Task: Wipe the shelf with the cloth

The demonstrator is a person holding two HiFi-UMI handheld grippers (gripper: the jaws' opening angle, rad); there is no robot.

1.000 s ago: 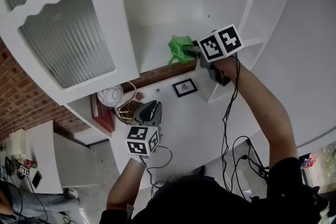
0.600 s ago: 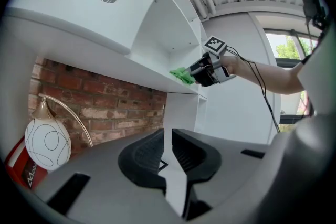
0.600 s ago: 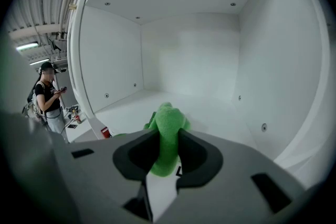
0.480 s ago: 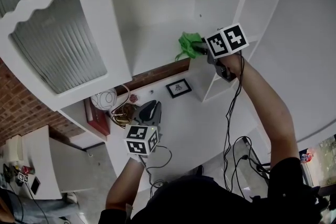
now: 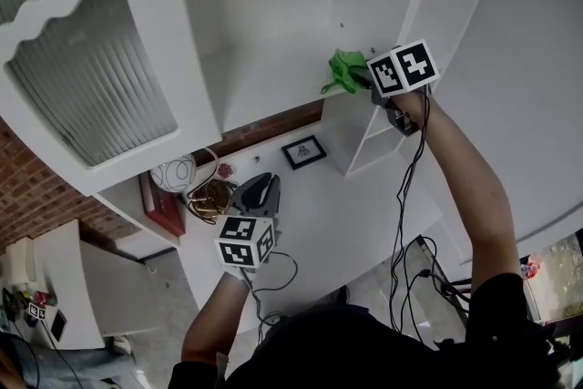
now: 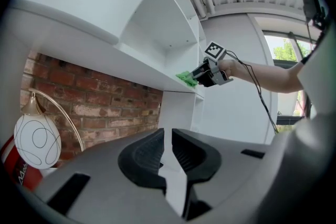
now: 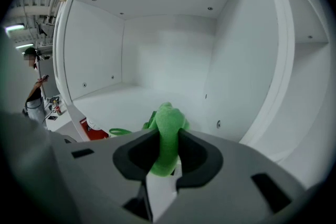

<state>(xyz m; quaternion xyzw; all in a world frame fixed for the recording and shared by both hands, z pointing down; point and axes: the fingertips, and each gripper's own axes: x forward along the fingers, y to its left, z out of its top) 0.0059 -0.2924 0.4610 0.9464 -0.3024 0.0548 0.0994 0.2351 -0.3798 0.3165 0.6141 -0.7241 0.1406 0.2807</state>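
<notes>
The right tool (image 5: 362,77) is up at the shelf (image 5: 264,82) & is clenched on the green cloth (image 5: 343,68). In the right gripper view the cloth (image 7: 167,131) is squeezed btw the 2 jaws of the right tool (image 7: 167,150), w/ a bunched bit sticking out in front. The cloth is at the front edge of the shelf (image 7: 118,98), on its right side, near the side wall.

The left tool (image 5: 259,190) is held low over the white bench (image 5: 355,205), well apart from the cloth. In the left gripper view the left tool (image 6: 167,150) has its jaws pulled in close, w/ nothing in them.

On the bench are a small framed pic (image 5: 303,151), a round white lamp (image 5: 173,172) & a red thing (image 5: 157,205). Behind them is a brick wall (image 6: 100,99).
</notes>
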